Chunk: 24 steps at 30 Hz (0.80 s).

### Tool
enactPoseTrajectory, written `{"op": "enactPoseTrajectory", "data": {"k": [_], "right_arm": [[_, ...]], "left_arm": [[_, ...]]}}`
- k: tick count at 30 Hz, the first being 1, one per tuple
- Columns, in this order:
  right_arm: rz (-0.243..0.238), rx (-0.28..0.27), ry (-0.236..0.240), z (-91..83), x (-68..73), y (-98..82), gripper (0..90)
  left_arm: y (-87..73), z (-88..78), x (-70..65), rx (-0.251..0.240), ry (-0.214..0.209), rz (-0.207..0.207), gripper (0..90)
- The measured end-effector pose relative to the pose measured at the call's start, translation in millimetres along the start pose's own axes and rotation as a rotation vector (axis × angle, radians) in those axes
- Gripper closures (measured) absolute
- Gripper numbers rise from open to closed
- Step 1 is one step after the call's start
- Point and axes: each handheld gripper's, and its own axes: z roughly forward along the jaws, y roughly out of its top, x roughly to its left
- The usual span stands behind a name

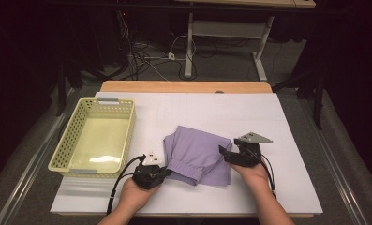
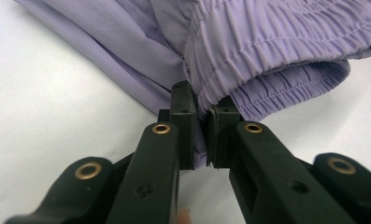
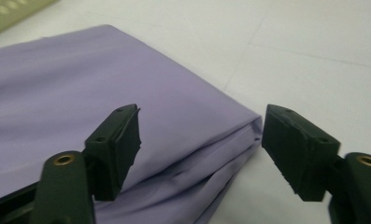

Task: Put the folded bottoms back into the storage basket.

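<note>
Pinching the gathered elastic waistband of the folded purple shorts (image 2: 267,46), the left gripper (image 2: 203,135) has its jaws brought together on a fold of that fabric, at the garment's near-left corner as the high view shows it. From above, the left gripper (image 1: 151,173) sits at about 7 o'clock of the shorts (image 1: 197,154), which lie on the white tabletop (image 1: 277,187) near its front edge.

Across the garment, at roughly 3 o'clock of it, the right gripper (image 1: 240,153) faces the folded right edge with its jaws apart. In the right gripper view the right gripper (image 3: 199,144) straddles that edge: one jaw hangs over the flat purple cloth, the other over bare tabletop, and the corner of the fold lies between them without either pad pressing on it, so nothing is held there yet.

My reading is that the coming move turns on this: the folded edge lies straight ahead of the right jaws, in their gap, so they need only come lower and squeeze. With both ends caught, the shorts could be lifted across their long axis, which runs from 11 o'clock to 5 o'clock.

Farther off, at 9 o'clock of the shorts and well apart from them, a pale yellow basket (image 1: 62,150) stands with nothing in it
</note>
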Motion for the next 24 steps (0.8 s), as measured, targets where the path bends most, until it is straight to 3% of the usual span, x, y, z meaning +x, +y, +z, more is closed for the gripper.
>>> {"op": "enactPoseTrajectory", "data": {"k": [4,6,10,12,14,16,19,22,24], "right_arm": [[0.032,0.046,-0.014,19.0,-11.4,5.8,33.9],[0.039,0.097,0.006,27.2,-14.9,2.9,36.7],[-0.028,0.114,0.001,28.4,-7.6,1.3,56.8],[-0.037,0.110,0.050,28.0,-8.5,0.5,75.4],[-0.044,0.111,0.080,27.9,-8.8,0.2,81.5],[-0.053,0.107,0.084,27.8,-8.2,-0.1,82.5],[-0.058,0.108,0.085,27.5,-7.8,-0.3,82.7],[-0.056,0.107,0.088,27.5,-8.2,-0.4,82.6],[-0.059,0.105,0.083,27.4,-7.4,-0.6,82.5]], "left_arm": [[-0.3,-0.2,0.5,-0.002,-0.003,-0.001,81.8],[-1.0,-0.3,-0.6,-0.005,0.004,0.003,81.7],[-2.4,-0.7,-2.4,-0.014,0.016,0.009,81.7],[-3.2,-1.2,-2.7,-0.017,0.020,0.009,81.6],[-4.2,-1.5,-4.7,-0.024,0.039,0.009,81.0],[-5.2,-2.7,-6.7,-0.027,0.086,-0.003,74.7],[-6.7,-4.1,-6.0,-0.033,0.147,-0.055,52.3],[-5.2,-3.9,-6.0,-0.008,0.202,-0.093,33.9],[-4.5,-3.6,-7.5,0.001,0.205,-0.090,33.9]]}}
